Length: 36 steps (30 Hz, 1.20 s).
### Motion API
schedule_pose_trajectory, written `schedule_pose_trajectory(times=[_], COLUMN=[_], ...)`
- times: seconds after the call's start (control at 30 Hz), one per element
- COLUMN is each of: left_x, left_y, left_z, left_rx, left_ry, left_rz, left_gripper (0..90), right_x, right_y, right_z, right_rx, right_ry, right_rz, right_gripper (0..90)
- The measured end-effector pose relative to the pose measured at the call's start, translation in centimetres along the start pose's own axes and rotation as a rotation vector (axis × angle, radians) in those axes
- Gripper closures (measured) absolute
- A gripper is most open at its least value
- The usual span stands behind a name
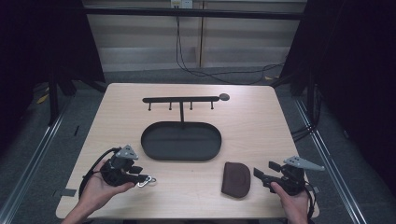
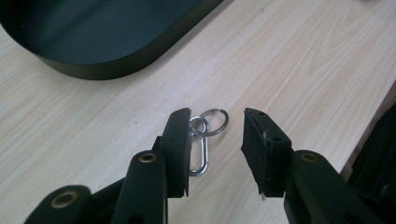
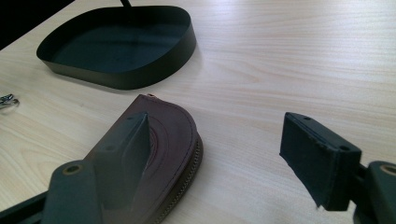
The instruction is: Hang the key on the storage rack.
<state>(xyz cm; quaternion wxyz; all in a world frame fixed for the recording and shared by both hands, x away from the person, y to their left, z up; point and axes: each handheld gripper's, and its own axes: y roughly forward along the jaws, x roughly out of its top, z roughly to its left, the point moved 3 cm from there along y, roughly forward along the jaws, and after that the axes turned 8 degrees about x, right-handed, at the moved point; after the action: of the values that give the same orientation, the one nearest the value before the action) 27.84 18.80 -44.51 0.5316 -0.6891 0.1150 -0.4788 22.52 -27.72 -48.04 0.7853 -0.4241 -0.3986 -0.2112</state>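
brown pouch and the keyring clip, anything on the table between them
Nothing: in the high view the wood between the brown pouch and the keyring clip is bare table.

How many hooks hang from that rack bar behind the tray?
4. The pegs hang in a row under the rack bar: far left, left of the post, right of it, far right.

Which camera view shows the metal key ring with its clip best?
The left gripper view: the key ring lies close and sharp on the table, beside one pad of the left gripper, whose jaws stand open. In the high view it is a small glint; in the right gripper view it is cut off at the edge.
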Motion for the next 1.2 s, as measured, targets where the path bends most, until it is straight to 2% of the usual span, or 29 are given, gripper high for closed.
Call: schedule_pose_trajectory(times=[0.07,0.17,0.2,0.23,0.3,0.47,0.5,0.6,0.7,0.77,1.03,1.13,1.2], left_x=[0.2,0.5,0.6,0.7,0.7,1.1,1.3,1.5,1.4,1.4,1.4,1.4,1.4], left_y=[0.2,0.8,1.0,1.4,1.7,2.4,2.8,3.0,3.7,4.0,4.8,5.1,5.3], left_z=[0.0,-0.2,-0.3,-0.3,-0.3,-0.4,-0.5,-0.5,-0.7,-0.7,-0.5,-0.6,-0.7], left_rx=[-0.005,-0.012,-0.013,-0.016,-0.018,-0.023,-0.032,-0.029,-0.025,-0.012,-0.015,-0.010,-0.012], left_ry=[0.010,0.063,0.064,0.080,0.091,0.106,0.107,0.120,0.135,0.152,0.156,0.152,0.161], left_rz=[0.018,0.050,0.055,0.087,0.103,0.161,0.185,0.198,0.236,0.247,0.288,0.287,0.306], left_gripper=[62.5,65.0,64.9,64.6,64.6,62.6,61.6,60.7,59.1,58.4,57.7,57.7,56.2], right_x=[0.0,-0.1,-0.1,-0.1,-0.1,-0.2,-0.2,-0.2,-0.2,-0.2,-0.3,-0.3,-0.3], right_y=[0.0,0.0,0.0,0.0,0.0,0.2,0.2,0.2,0.2,0.2,0.2,0.3,0.3], right_z=[0.0,-0.1,0.0,0.0,0.0,0.0,0.0,0.0,0.0,0.0,-0.1,-0.1,-0.1], right_rx=[0.001,-0.002,-0.002,-0.002,-0.002,0.000,0.000,0.002,0.004,0.006,-0.011,-0.010,-0.007], right_ry=[0.001,0.003,0.003,-0.001,0.000,-0.002,-0.004,-0.003,-0.001,-0.005,0.007,0.005,0.002], right_rz=[-0.001,0.004,0.006,0.005,0.005,0.018,0.018,0.018,0.019,0.019,0.025,0.027,0.033], right_gripper=[24.2,24.2,24.2,24.2,24.2,24.1,24.2,24.1,24.1,24.1,24.2,24.2,24.1])
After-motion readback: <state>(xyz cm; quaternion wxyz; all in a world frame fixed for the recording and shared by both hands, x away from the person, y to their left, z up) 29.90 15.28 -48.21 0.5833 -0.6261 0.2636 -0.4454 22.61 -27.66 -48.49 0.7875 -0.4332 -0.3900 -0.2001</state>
